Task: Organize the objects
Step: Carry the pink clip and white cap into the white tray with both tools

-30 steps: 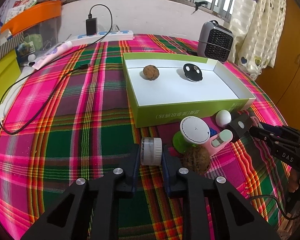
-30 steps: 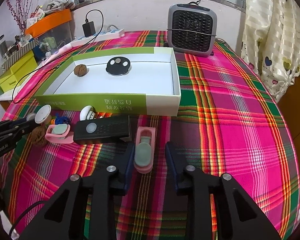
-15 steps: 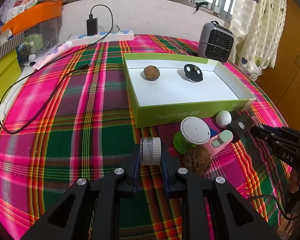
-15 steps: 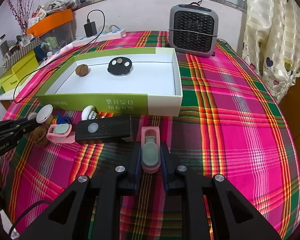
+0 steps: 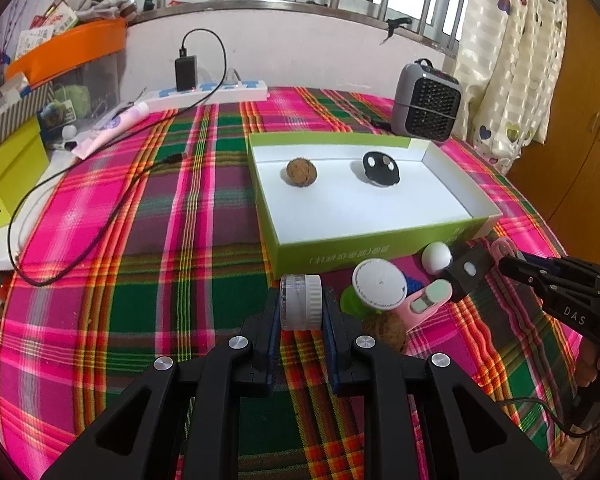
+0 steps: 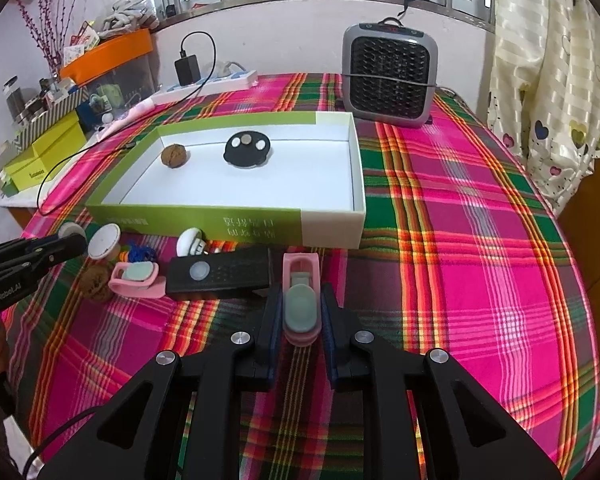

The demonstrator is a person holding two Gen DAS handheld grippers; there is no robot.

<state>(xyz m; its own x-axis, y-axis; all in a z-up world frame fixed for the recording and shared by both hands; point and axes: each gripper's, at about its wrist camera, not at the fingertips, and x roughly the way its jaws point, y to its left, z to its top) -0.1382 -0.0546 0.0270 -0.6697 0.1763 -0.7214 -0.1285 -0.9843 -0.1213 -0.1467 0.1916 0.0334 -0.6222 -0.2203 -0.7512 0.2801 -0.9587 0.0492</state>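
My left gripper (image 5: 301, 307) is shut on a small clear-and-white round jar (image 5: 300, 307), just in front of the green-and-white box (image 5: 364, 250). My right gripper (image 6: 301, 305) is shut on a pink clip with a grey-green pad (image 6: 301, 304), low over the plaid cloth. Inside the box (image 6: 328, 224) lie a walnut (image 6: 173, 155) and a black round gadget (image 6: 247, 149). Loose beside the box are a white disc (image 5: 379, 284), a white ball (image 5: 436, 255), a second pink clip (image 5: 426, 302), another walnut (image 5: 385, 330) and a black remote (image 6: 220, 274).
A grey heater (image 6: 389, 76) stands behind the box. A power strip (image 5: 208, 92) with a charger and a black cable (image 5: 80, 200) lie at the back left. Yellow boxes (image 5: 4, 176) and an orange bin (image 5: 66, 54) crowd the left edge. A curtain (image 6: 552, 80) hangs at the right.
My right gripper's fingers closed in from either side onto the pink clip. The left gripper stayed shut on the jar and barely moved.
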